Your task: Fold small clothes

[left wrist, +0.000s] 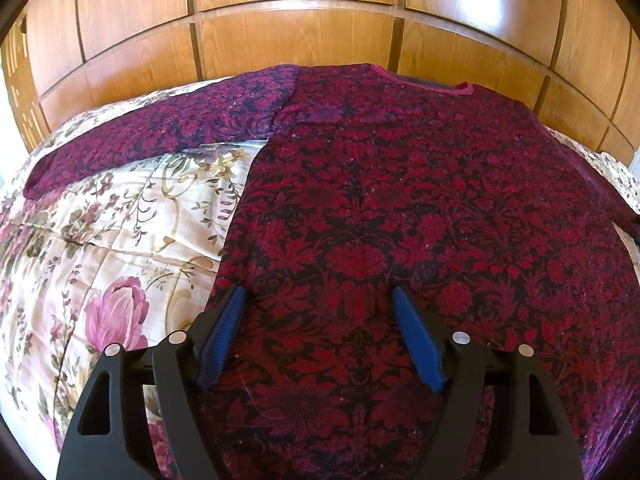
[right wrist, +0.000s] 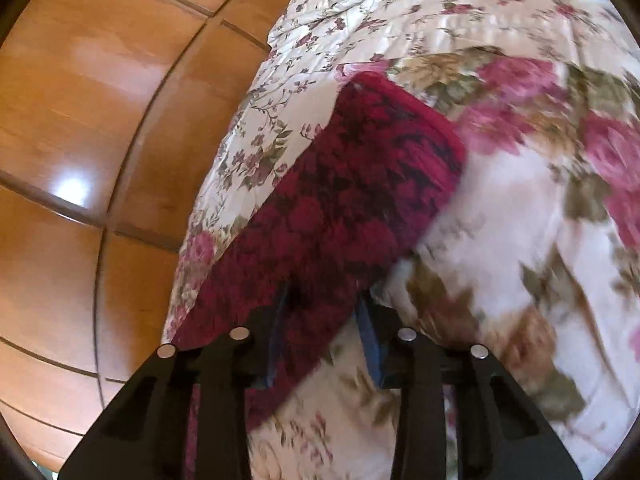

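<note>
**On the bed: right gripper pinching a sleeve, left one gaping over the body**

Across the flowered quilt point(left wrist: 120, 216), a dark red patterned top point(left wrist: 400, 200) is lying flat with its neckline towards the wooden panelled wall point(left wrist: 296, 52). Its one sleeve point(left wrist: 160, 136) is stretching out to the left over the quilt.

Above the lower part of the garment, the left gripper point(left wrist: 318, 308) is hovering with its blue fingers point(left wrist: 416, 344) standing wide apart; the cloth is lying beneath and between them, but the pads are not pressing on it.

Over in the right wrist view, which is blurred, the right gripper point(right wrist: 324, 308) is clamping down on the other sleeve point(right wrist: 340, 200). That sleeve is running from between the fingers up and away across the quilt, its cuff end lying near a large pink rose.
</note>
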